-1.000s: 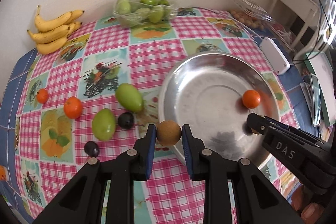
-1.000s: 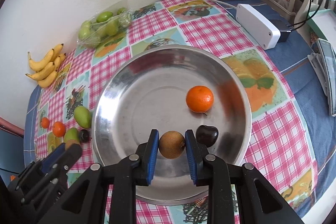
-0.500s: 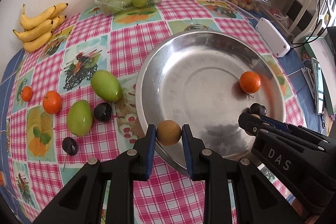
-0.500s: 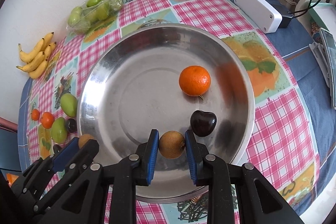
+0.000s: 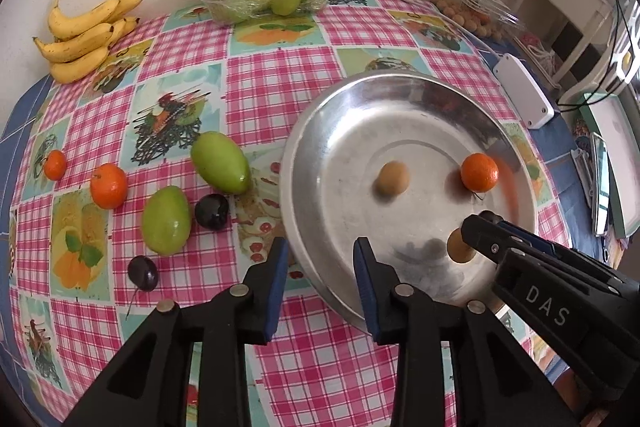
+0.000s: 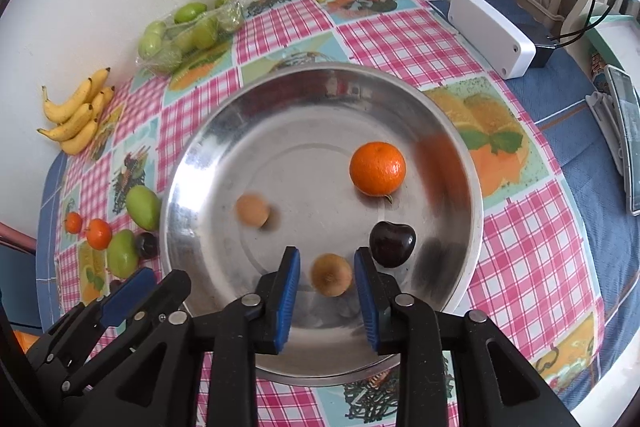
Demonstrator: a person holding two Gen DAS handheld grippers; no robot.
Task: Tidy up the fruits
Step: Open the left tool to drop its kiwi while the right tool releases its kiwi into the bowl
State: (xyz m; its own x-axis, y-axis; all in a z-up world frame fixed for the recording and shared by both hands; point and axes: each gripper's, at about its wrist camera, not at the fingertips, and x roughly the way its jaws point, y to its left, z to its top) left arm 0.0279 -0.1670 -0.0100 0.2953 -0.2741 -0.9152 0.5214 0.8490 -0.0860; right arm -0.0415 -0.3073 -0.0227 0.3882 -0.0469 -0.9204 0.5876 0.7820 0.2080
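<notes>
Checkered tablecloth (image 5: 280, 75), steel bowl (image 5: 320, 131) on it. Left view: my left gripper (image 5: 320, 279) jaws opening, nothing between them; its brown fruit (image 5: 393, 178), clamped a second ago, now blurs loose in the bowl. Right view: my right gripper (image 6: 326, 285) jaws opening, second brown fruit (image 6: 331, 274) between, pads clear; it was pinched before. Small, round, light, rolls easily; I'd pinch across the middle.

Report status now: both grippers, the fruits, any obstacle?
Left gripper opening, empty. Right gripper opening, brown fruit loose between fingers. Second brown fruit in metal bowl. Nothing blocking.
</notes>
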